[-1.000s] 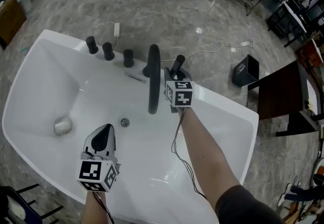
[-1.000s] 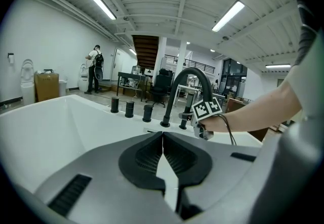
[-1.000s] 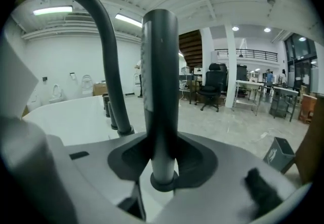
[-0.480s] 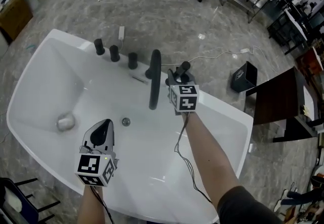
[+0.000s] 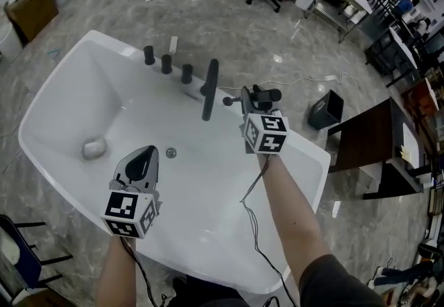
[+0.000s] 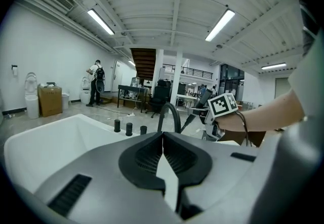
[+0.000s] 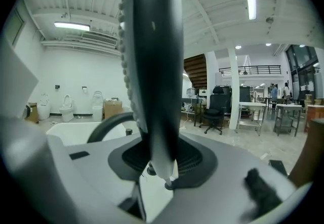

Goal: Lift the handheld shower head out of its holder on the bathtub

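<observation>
**Black handheld shower head [image 5: 266, 96] held up by the white bathtub's [image 5: 62, 101] far rim**
It is clamped in the right gripper [image 5: 251, 102] and judged lifted free of its holder, so little is left to do; the left gripper [image 5: 142, 163] is seen closed, empty.

Lighting: bright, even, indoor. Source: ceiling tube lights [image 6: 104, 21] overhead; the strip seen in the right gripper view is blown out to white.

Head view: sharp at centre, soft shadows only. White bathtub [image 5: 69, 91] near overexposed, faint sheen on its wall. Grey floor [image 5: 243, 28] gives dull reflections.

Both gripper views: strong fisheye, straight ceiling ribs bend, black vignette at corners. Shower head [image 7: 152, 41] v. close to lens: out of focus, backlit, dark w/ a pale highlight along one edge. Left hand-held gripper [image 6: 162, 137] body soft-focus in foreground; background sharp.
</observation>
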A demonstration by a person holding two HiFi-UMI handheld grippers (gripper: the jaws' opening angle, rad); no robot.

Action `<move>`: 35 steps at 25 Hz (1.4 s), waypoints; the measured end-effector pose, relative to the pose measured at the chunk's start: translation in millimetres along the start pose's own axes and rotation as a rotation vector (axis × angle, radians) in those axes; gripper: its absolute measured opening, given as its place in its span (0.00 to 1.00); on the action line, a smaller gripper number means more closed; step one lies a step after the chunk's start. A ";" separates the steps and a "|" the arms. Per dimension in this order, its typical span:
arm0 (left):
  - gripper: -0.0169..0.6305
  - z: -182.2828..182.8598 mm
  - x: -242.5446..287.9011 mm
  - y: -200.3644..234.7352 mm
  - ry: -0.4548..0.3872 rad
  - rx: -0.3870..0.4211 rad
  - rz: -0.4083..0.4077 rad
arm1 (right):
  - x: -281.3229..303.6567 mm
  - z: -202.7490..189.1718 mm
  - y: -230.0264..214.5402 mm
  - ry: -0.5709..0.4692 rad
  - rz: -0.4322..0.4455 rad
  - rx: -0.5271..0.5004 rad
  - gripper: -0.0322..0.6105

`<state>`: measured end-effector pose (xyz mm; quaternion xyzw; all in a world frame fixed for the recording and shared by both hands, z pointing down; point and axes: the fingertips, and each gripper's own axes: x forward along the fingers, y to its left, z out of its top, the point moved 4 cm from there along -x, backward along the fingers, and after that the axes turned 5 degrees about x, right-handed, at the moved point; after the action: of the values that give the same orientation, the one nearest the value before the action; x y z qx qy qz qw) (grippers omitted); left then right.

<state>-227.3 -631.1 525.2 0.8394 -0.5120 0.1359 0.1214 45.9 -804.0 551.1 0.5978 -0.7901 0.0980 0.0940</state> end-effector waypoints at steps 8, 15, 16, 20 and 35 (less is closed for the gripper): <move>0.05 23.5 -92.2 -41.5 -0.051 0.008 -0.019 | -122.6 56.4 38.5 -0.096 0.000 0.003 0.25; 0.05 31.9 -182.7 -83.4 -0.100 0.020 -0.061 | -242.6 84.0 77.8 -0.170 -0.016 0.018 0.24; 0.05 32.3 -197.9 -88.4 -0.106 0.021 -0.063 | -259.8 86.3 83.7 -0.178 -0.022 0.023 0.24; 0.05 28.7 -257.1 -104.4 -0.127 0.033 -0.067 | -323.6 87.1 108.0 -0.193 -0.040 0.032 0.24; 0.05 -1.2 -406.9 -179.9 -0.156 0.053 -0.131 | -542.4 60.5 180.2 -0.212 -0.056 0.085 0.24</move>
<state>-245.3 -214.1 371.2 0.8820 -0.4603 0.0754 0.0675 15.6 -269.9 341.1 0.6302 -0.7736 0.0650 -0.0129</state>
